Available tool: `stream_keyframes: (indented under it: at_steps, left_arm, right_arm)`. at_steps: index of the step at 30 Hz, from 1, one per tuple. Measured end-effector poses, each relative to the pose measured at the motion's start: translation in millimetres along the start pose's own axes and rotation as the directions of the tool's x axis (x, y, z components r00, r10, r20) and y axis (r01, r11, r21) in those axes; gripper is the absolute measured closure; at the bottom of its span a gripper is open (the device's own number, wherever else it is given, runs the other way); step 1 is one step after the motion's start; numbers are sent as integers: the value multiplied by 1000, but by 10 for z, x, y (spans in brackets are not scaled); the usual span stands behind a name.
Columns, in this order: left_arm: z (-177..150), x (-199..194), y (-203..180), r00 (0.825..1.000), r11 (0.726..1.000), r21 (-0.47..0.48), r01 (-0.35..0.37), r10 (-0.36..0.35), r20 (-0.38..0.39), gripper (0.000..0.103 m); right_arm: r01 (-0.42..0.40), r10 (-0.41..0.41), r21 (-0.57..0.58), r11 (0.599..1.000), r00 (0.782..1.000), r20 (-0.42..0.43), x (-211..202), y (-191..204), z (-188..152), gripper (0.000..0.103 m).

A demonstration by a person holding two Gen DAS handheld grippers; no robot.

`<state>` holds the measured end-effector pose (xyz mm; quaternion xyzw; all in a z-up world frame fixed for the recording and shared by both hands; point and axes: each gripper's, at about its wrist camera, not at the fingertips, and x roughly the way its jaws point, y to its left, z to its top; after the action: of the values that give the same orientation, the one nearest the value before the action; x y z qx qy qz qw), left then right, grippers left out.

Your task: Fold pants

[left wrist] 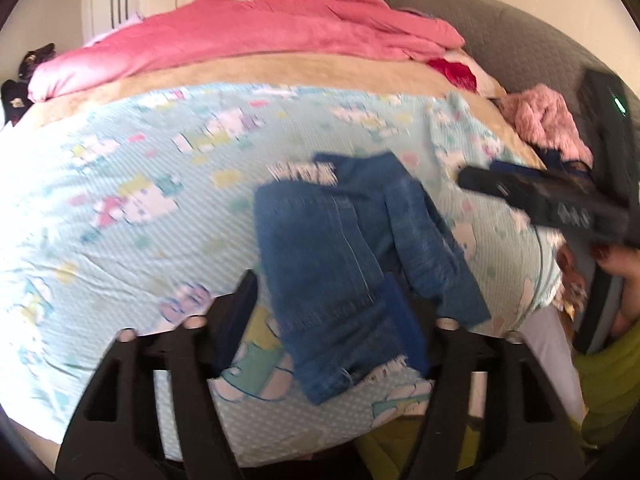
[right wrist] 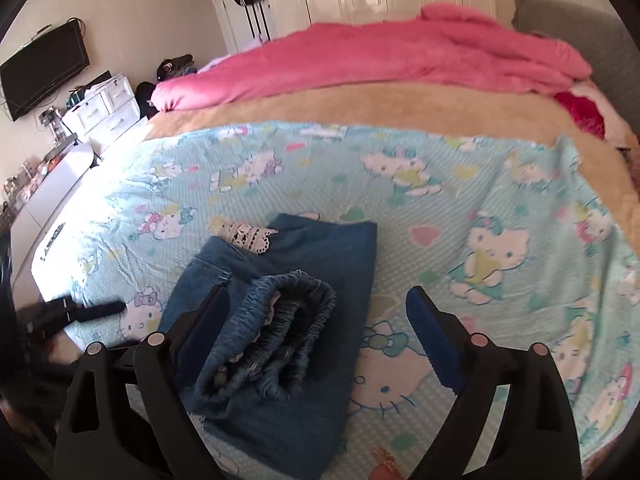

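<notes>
A pair of blue denim pants lay folded into a compact stack on the near part of a cartoon-print bed. Both grippers, left and right, hovered over it, fingers spread wide, holding nothing. Folding looked essentially finished.

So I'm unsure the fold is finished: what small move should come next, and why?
Probably close the right tongs on the bunched waistband and lay it flat. The jeans lie folded on the cartoon-print sheet, but that waistband stands open on top. Both tongs are open, holding nothing.
</notes>
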<state>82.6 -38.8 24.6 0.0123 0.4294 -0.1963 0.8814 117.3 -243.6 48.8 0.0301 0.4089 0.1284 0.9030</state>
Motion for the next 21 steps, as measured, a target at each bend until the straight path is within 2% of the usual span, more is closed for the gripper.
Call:
stream_keyframes:
  at_steps: [3, 8, 10, 12, 13, 16, 19, 21]
  left_arm:
    - [100, -18, 51, 1000, 1000, -11, -24, 24, 13, 36]
    - [197, 9, 133, 1000, 999, -37, -20, 21, 6, 36]
    - [218, 35, 142, 1000, 999, -39, -16, 16, 3, 43]
    - [252, 102, 121, 1000, 999, -33, -9, 8, -10, 71]
    - [266, 144, 101, 1000, 1000, -25, -1, 1, -19, 74]
    - [298, 285, 39, 999, 1000, -8, 16, -16, -46, 78]
    - [331, 442, -41, 998, 1000, 23, 9, -8, -68, 78]
    - [351, 554, -74, 997, 999, 41, 0, 3, -83, 78]
  right_arm:
    - [0, 0, -12, 1000, 1000, 21, -145, 53, -18, 14]
    - [-8, 8, -14, 1000, 1000, 6, -243, 149, -196, 14]
    - [-15, 15, 2, 1000, 1000, -17, -260, 161, -326, 14]
    - [-37, 38, 15, 999, 998, -58, -240, 187, -481, 14]
    - [-46, 47, 22, 999, 996, -70, -232, 192, -536, 14]
    - [-97, 104, 66, 993, 989, -106, -197, 208, -698, 15]
    - [-134, 144, 80, 988, 980, -135, -100, 308, -747, 23]
    - [-166, 181, 110, 980, 972, -151, -11, 380, -744, 25]
